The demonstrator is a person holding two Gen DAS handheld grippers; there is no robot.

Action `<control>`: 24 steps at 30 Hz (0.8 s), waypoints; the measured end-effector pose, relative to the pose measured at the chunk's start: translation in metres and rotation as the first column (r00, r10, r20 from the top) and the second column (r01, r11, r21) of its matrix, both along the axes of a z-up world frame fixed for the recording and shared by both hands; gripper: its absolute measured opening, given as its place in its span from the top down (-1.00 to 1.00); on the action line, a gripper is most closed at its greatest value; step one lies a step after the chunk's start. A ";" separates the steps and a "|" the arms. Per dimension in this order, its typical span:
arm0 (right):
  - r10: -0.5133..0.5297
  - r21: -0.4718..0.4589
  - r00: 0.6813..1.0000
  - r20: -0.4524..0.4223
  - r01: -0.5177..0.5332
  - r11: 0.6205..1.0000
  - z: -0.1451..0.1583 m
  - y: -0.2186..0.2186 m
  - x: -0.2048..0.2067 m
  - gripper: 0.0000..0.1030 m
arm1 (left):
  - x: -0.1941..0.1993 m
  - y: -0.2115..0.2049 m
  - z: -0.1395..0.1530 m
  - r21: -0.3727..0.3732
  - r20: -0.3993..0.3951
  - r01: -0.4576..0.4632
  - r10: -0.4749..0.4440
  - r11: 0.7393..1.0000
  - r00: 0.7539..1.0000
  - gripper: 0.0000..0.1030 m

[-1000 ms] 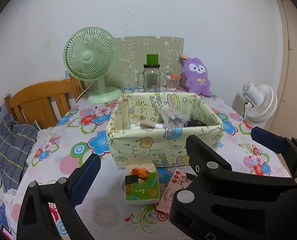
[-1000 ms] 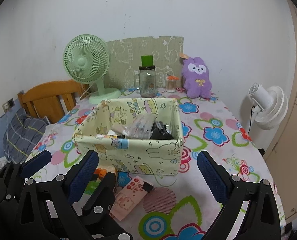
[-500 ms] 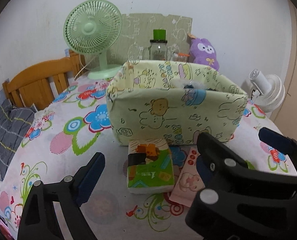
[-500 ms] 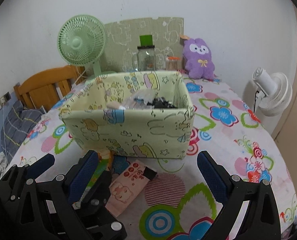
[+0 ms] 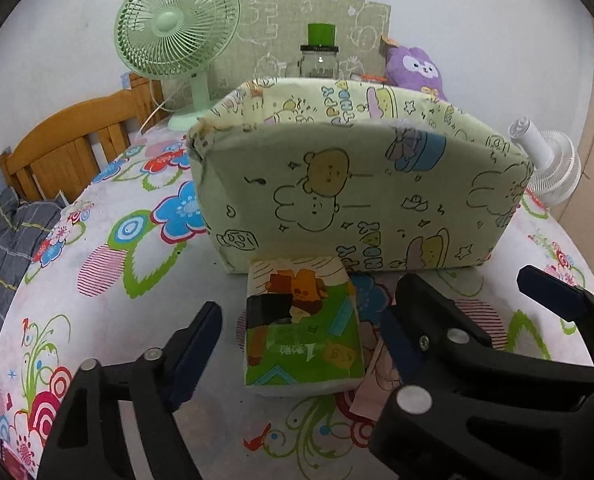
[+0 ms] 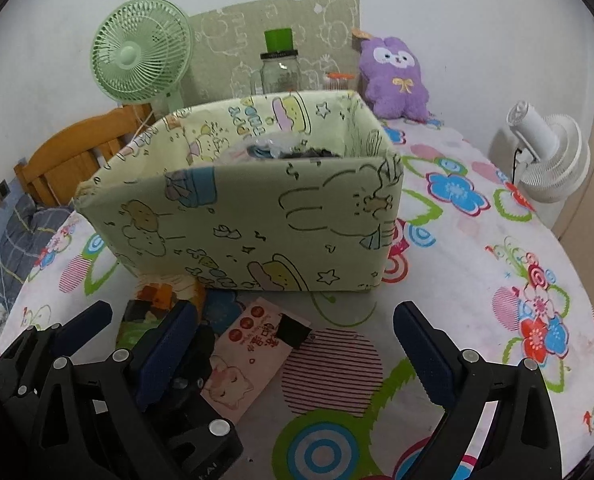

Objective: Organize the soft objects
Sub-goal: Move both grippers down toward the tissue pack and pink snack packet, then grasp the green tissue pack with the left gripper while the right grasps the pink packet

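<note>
Both grippers are sinking closer to the table than a second ago. The left gripper [image 5: 301, 344] is closing around the green tissue pack [image 5: 303, 332], pads not yet touching; the right gripper [image 6: 297, 344] is hovering open over the pink packet [image 6: 253, 356]. Beyond is standing the fabric bin [image 6: 257, 224].

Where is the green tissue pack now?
In the left wrist view the tissue pack lies on the table, just in front of the fabric bin, beside the pink packet and between the closing jaws of the left gripper.
</note>
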State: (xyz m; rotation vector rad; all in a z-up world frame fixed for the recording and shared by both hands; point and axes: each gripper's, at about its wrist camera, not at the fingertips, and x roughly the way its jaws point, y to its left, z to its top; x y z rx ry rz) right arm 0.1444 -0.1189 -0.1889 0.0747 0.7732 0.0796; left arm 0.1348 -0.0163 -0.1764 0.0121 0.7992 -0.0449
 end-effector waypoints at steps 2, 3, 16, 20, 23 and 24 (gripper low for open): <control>-0.004 0.012 1.000 -0.015 0.004 1.000 -0.003 0.000 0.003 -0.88 | 0.001 0.000 -0.002 -0.003 -0.015 0.005 -0.005 1.000 1.000 -0.42; -0.003 0.018 1.000 -0.020 0.003 1.000 -0.004 -0.001 0.003 -0.88 | 0.001 0.000 -0.003 -0.002 -0.019 0.004 -0.004 1.000 1.000 -0.32; 0.010 0.014 0.998 -0.057 -0.010 1.000 -0.008 0.006 0.000 -0.73 | -0.005 0.003 -0.006 0.034 -0.039 0.016 -0.015 0.999 0.999 -0.04; 0.023 0.020 0.997 -0.077 -0.022 1.000 -0.011 0.012 -0.002 -0.59 | -0.010 0.006 -0.006 0.053 -0.039 0.021 -0.019 0.998 0.999 -0.04; 0.028 0.028 0.996 -0.089 -0.026 0.999 -0.013 0.016 -0.002 -0.50 | -0.014 0.009 -0.007 0.053 -0.039 0.024 -0.022 0.998 0.999 -0.04; 0.029 0.032 0.995 -0.094 -0.026 0.999 -0.013 0.017 -0.002 -0.46 | -0.015 0.010 -0.007 0.052 -0.041 0.025 -0.023 0.998 0.999 -0.04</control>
